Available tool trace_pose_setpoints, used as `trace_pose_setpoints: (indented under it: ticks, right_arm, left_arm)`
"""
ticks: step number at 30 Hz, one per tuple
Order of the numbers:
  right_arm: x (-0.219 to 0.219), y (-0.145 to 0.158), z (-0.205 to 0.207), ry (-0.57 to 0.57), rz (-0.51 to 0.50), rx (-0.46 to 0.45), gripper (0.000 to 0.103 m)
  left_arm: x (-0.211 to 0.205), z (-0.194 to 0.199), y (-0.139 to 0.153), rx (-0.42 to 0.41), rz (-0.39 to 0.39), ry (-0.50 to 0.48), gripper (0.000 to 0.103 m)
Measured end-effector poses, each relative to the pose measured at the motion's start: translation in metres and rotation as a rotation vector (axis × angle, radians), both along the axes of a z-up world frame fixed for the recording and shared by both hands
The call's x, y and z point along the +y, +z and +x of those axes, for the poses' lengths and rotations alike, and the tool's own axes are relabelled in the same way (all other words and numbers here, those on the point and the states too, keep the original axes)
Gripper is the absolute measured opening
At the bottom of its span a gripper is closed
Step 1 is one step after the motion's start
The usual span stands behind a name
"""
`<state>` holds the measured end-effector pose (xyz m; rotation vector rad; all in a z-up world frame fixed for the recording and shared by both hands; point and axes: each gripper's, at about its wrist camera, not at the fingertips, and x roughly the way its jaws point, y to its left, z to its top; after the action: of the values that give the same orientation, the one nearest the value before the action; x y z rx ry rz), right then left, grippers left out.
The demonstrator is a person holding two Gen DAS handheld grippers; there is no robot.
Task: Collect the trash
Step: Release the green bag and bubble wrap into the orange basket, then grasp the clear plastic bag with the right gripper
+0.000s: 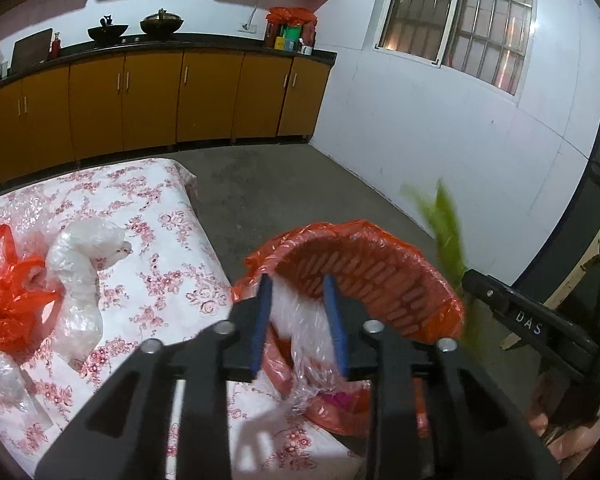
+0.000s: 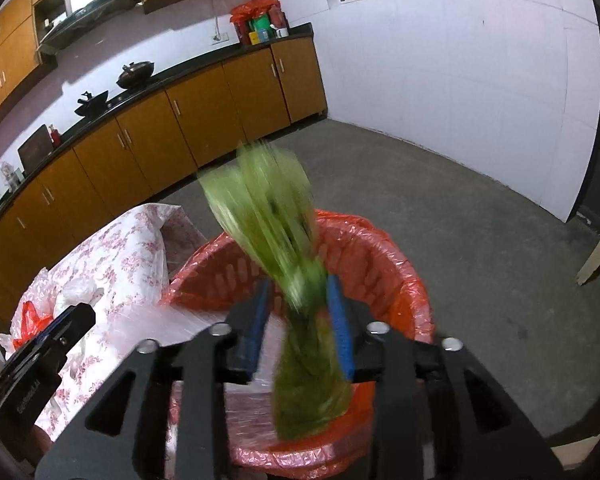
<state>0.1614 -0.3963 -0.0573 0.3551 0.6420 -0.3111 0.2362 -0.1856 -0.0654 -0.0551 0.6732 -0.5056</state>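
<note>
Here I have the right gripper (image 2: 300, 320) hanging over the red basket (image 2: 404, 264), which is lined with a red plastic bag and stands on the floor just beside the table (image 2: 124, 240). Its 2 blue fingers (image 2: 340, 324) stand apart, and the green plastic bag (image 2: 276, 220) runs through the gap between them; it looks closer to the right finger, but the motion blur is heavy and I cannot tell whether either pad touches it. The green bag is stretched long, its axis running from low near the camera, up and away past the fingertips, with the fanned, wider end at the far top above the basket's rim. My left gripper (image 1: 298, 320) sits at the basket's near edge, also with its fingers apart, and clear plastic wrap (image 1: 300, 320) lies behind and below the gap; no pinch is visible. In that view the green bag shows as a blurred upright streak at the basket's right side. On the flowered tablecloth to the left lie a crumpled orange bag (image 1: 8, 300) and, touching it, a wad of clear wrap (image 1: 84, 268).
</note>
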Motion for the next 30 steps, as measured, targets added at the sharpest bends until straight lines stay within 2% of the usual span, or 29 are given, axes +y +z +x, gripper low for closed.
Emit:
trace_pose_setpoints:
  ticks: [4, 12, 16, 23, 27, 30]
  right_arm:
    - [-0.001, -0.004, -0.004, -0.004, -0.003, 0.004, 0.044]
    - [0.002, 0.0, -0.008, -0.005, -0.027, 0.007, 0.044]
    - [0.021, 0.007, -0.005, 0.032, -0.067, -0.003, 0.044]
    - [0.075, 0.021, 0.005, 0.183, -0.102, -0.036, 0.044]
    - [0.12, 0.024, 0.014, 0.304, -0.103, -0.044, 0.044]
    - [0.161, 0.021, 0.023, 0.406, -0.097, -0.041, 0.044]
  left_arm:
    - [0.009, 0.005, -0.001, 0.01, -0.003, 0.024, 0.037]
    - [0.039, 0.002, 0.006, -0.028, 0.009, 0.096, 0.051]
    - [0.061, -0.008, 0.011, -0.068, 0.035, 0.135, 0.056]
    - [0.119, -0.023, 0.024, -0.117, 0.051, 0.25, 0.065]
    - [0.17, -0.037, 0.027, -0.165, 0.11, 0.363, 0.073]
    - [0.208, -0.044, 0.026, -0.172, 0.156, 0.444, 0.075]
